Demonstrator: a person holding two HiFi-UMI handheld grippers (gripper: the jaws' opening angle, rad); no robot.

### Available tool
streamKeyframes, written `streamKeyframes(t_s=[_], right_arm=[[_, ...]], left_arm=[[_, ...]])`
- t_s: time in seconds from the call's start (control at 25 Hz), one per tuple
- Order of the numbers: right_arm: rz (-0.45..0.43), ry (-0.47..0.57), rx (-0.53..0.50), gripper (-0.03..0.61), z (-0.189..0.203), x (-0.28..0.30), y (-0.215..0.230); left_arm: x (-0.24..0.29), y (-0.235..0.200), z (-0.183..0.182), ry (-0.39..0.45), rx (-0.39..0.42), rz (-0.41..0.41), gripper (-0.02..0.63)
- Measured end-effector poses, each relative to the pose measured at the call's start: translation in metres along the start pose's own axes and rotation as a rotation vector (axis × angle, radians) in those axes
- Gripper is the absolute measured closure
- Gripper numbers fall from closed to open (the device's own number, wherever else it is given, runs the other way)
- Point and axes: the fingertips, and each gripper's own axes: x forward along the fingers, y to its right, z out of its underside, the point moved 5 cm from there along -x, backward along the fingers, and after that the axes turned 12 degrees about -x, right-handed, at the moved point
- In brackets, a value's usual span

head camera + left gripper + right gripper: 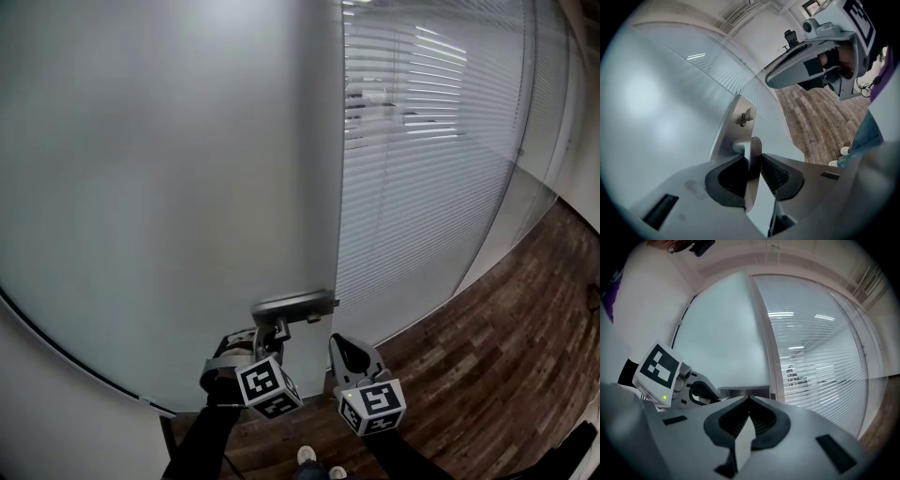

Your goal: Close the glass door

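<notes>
The frosted glass door [169, 187] fills the left and middle of the head view. Its metal lever handle [295, 303] sticks out near the door's right edge. My left gripper [269, 339] reaches up from below and is shut on that handle. In the left gripper view the handle's flat lever [753, 154] stands pinched between both dark pads, with a small lock knob [746, 116] on the plate beyond. My right gripper [343, 351] hovers just right of the handle, shut and empty. In its own view the right gripper [749, 398] points level at the door edge [764, 333].
A glass partition with horizontal blinds [422, 141] runs right of the door. Dark wood-plank floor [506, 337] spreads to the lower right. The person's shoes [319, 461] show at the bottom, close to the door.
</notes>
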Motion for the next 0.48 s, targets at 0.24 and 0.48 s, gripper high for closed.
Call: streamKeyframes(t_s=[0.24,0.48], right_arm=[[0.02,0.003,0.006,0.588,0.001,0.038,0.002],[0.053,0.007,0.006,0.588,0.0,0.063,0.003]], left_arm=[[0.02,-0.013,0.001,-0.004,-0.01,-0.003,0.512],[0.03,-0.026,0.003,-0.032,-0.026,0.001,0.515]])
